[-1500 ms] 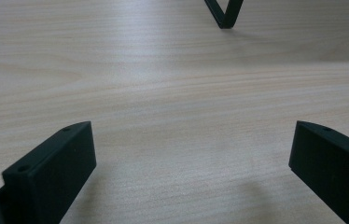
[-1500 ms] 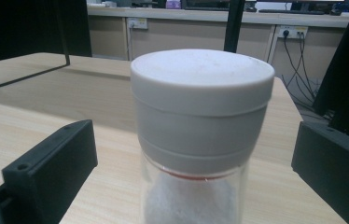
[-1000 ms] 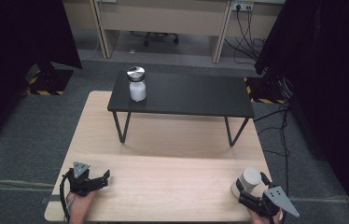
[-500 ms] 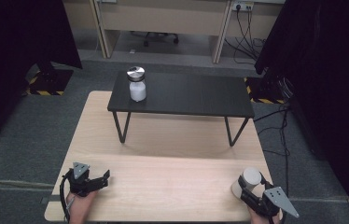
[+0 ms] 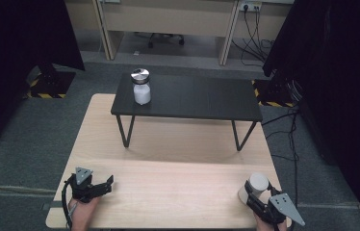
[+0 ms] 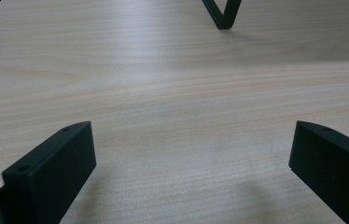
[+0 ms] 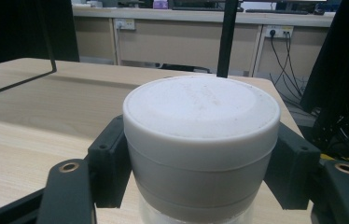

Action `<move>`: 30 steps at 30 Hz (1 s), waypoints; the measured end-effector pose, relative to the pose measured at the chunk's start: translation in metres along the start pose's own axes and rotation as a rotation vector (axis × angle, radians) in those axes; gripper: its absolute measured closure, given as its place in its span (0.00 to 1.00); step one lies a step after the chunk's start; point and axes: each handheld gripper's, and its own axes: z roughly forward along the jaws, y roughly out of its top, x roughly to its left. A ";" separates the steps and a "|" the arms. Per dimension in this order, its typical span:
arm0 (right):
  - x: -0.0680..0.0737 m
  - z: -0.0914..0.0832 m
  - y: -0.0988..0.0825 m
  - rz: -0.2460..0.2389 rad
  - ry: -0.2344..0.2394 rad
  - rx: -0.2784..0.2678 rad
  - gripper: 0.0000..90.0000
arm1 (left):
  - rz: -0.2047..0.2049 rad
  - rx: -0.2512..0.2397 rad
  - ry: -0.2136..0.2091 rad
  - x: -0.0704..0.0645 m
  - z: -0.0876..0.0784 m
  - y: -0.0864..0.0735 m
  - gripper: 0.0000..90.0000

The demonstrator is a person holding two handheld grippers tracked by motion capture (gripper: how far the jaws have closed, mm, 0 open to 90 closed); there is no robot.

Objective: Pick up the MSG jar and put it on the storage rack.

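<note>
Black claws (image 5: 102, 186), brass-coloured screws, grey triangular plates, perhaps black cables

White-lidded jar (image 7: 200, 140) upright – near table's (image 5: 168, 192) right corner.

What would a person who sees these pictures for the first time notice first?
The white-lidded jar at the wooden table's near right corner, clamped in the right gripper. Next, a second jar with a silver lid on the left end of the black side table. The left gripper rests open, near left.

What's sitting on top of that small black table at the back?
On the black table stands one white jar with a shiny metal lid, near its left end. What the jar holds is covered by the lid and its pale sides.
</note>
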 end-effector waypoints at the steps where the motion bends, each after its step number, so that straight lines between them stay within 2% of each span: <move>1: 0.000 0.000 0.001 -0.002 0.001 0.001 0.38 | 0.000 0.000 0.000 0.000 0.000 0.000 0.00; 4: 0.000 0.001 0.003 0.011 0.005 -0.002 0.38 | -0.002 -0.001 0.000 0.000 0.000 0.000 0.00; 9: -0.003 0.003 0.014 0.064 0.017 -0.010 0.38 | 0.001 -0.001 -0.002 0.000 0.000 0.000 0.00; 16: -0.004 0.009 0.030 0.048 0.023 -0.017 0.38 | -0.003 -0.003 -0.004 0.001 0.000 -0.001 0.00; 24: -0.006 0.014 0.045 0.052 0.038 -0.020 0.38 | -0.003 -0.005 -0.007 0.001 0.000 -0.001 0.00; 26: -0.006 0.017 0.051 0.051 0.042 -0.019 0.38 | -0.001 -0.012 -0.018 0.003 -0.001 -0.002 0.00; 30: -0.011 0.024 0.064 0.082 0.063 0.006 0.38 | 0.000 -0.015 -0.018 0.003 -0.001 -0.002 0.00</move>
